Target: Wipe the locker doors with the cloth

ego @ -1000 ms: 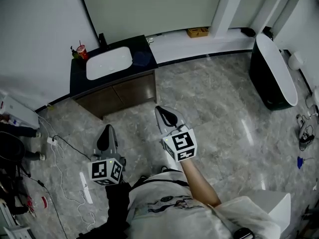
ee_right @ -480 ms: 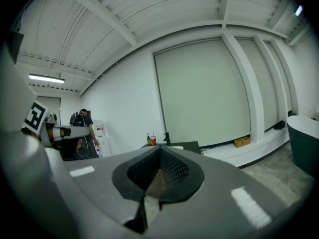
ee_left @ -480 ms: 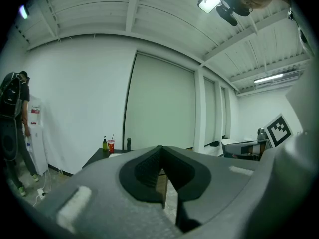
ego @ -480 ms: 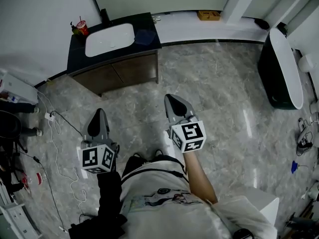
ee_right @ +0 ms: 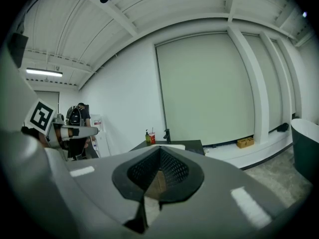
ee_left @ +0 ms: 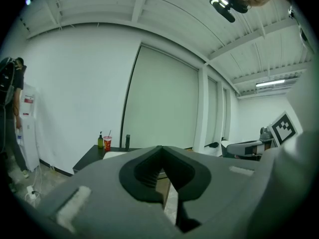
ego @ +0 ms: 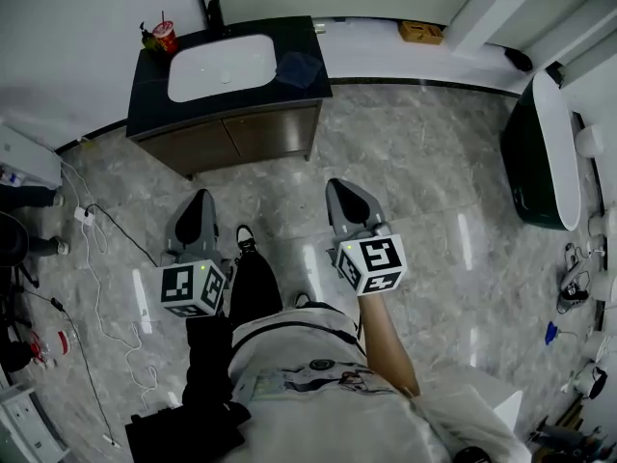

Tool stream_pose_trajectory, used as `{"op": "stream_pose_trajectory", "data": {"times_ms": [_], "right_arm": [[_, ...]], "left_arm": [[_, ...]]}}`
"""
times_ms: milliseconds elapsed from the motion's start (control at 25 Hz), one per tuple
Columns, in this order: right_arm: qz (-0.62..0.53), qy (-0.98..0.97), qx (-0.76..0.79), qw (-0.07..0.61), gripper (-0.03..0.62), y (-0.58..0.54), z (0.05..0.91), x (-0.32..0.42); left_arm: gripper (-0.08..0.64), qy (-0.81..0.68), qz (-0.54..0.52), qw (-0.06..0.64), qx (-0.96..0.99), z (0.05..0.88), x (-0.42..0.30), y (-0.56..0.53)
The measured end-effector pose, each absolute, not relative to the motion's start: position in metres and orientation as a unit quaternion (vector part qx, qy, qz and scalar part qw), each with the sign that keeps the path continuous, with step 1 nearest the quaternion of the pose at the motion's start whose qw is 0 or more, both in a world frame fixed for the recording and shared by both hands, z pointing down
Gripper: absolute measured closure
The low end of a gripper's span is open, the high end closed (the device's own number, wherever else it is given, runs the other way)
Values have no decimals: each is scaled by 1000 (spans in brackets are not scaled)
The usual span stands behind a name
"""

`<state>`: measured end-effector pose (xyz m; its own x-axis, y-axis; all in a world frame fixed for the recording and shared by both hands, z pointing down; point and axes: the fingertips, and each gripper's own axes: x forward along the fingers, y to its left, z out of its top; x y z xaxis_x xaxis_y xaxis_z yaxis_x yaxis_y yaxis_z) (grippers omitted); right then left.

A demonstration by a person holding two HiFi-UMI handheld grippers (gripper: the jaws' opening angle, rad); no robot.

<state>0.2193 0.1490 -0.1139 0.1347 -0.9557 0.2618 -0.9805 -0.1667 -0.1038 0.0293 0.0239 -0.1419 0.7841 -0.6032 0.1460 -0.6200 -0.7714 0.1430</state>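
The left hand-held gripper (ego: 201,201) is empty, jaws together; the right hand-held gripper (ego: 339,191) likewise; both point toward the sink cabinet (ego: 241,135).

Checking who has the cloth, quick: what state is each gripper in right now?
Left gripper: closed, nothing between the jaws.
Right gripper: closed, also empty.

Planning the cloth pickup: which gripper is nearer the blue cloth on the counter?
Right. The right gripper points almost straight at the cloth; the left gripper is farther off to the cloth's left, facing the basin.
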Motion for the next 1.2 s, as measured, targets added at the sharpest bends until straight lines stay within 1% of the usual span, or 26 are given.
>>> {"op": "stream_pose_trajectory", "data": {"times_ms": [120, 240, 440, 720, 840, 1000, 1200], "right_arm": [[132, -639, 756, 54, 588, 104, -116, 232], [127, -639, 757, 53, 588, 47, -124, 243], [144, -635, 756, 66, 586, -44, -113, 242], [169, -640, 745, 88, 586, -111, -91, 243], [181, -642, 738, 107, 586, -127, -72, 263], [203, -644, 726, 130, 586, -149, -33, 310], [243, -650, 702, 159, 586, -177, 18, 364]], "left_arm": [[560, -307, 36, 99, 946, -142, 55, -29], [560, -275, 37, 88, 957, -151, 81, -80], [560, -247, 50, 99, 963, -145, 94, -155], [560, -244, 58, 124, 960, -126, 117, -227], [560, -245, 64, 131, 959, -114, 141, -241], [560, -258, 78, 123, 955, -99, 174, -255], [560, -266, 128, 144, 945, -55, 215, -264]]}}
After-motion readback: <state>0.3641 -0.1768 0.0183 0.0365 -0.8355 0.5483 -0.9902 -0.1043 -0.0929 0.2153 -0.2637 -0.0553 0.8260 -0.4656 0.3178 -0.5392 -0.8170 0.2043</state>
